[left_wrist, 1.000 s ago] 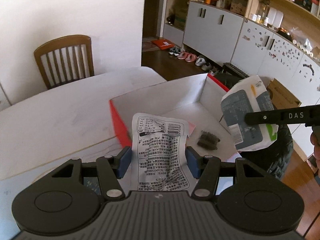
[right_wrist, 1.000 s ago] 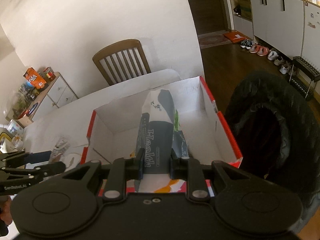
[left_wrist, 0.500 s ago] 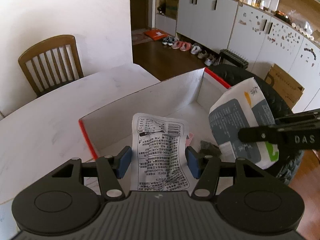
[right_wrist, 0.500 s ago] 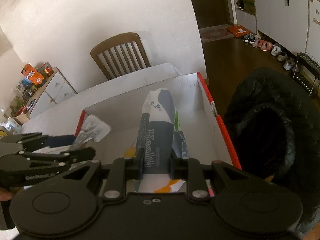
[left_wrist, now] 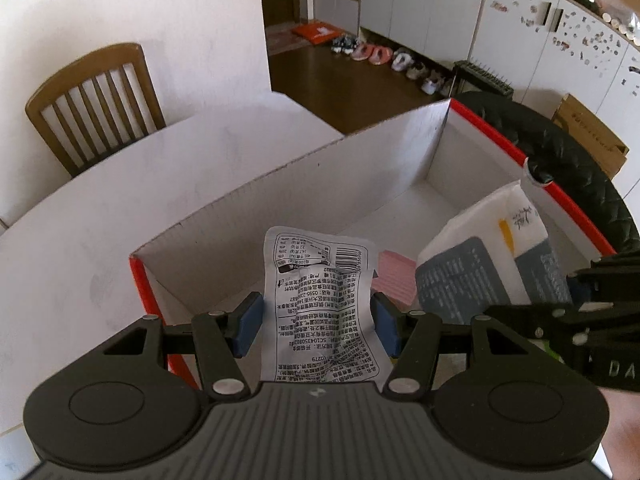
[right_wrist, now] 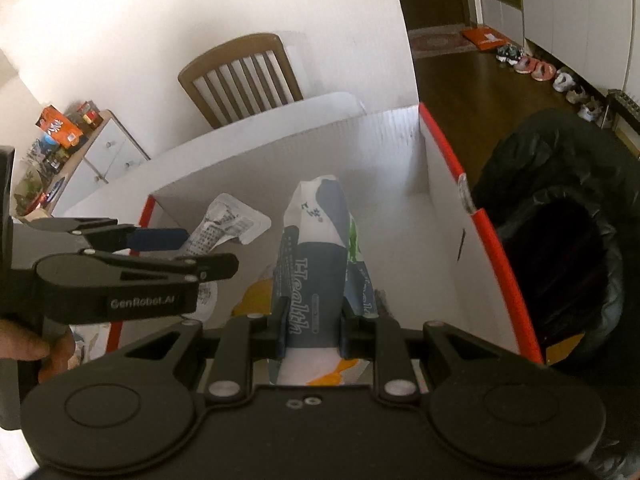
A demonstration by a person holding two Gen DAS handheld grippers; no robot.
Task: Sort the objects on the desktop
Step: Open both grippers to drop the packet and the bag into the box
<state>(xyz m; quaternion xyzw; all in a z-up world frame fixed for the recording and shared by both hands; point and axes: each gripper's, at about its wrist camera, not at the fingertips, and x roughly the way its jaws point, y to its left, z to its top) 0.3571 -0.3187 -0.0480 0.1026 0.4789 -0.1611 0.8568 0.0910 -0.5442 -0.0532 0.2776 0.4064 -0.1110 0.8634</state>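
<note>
A white table carries an open red-edged cardboard box near its corner.

Between the blue pads of the left gripper hangs a white snack wrapper covered in black print and a barcode. The right gripper, all black, clamps a white tissue pack with slate-grey panels, green and orange accents. Beyond both lies a box, white inside, red-edged, with a pink item on its floor.
</note>
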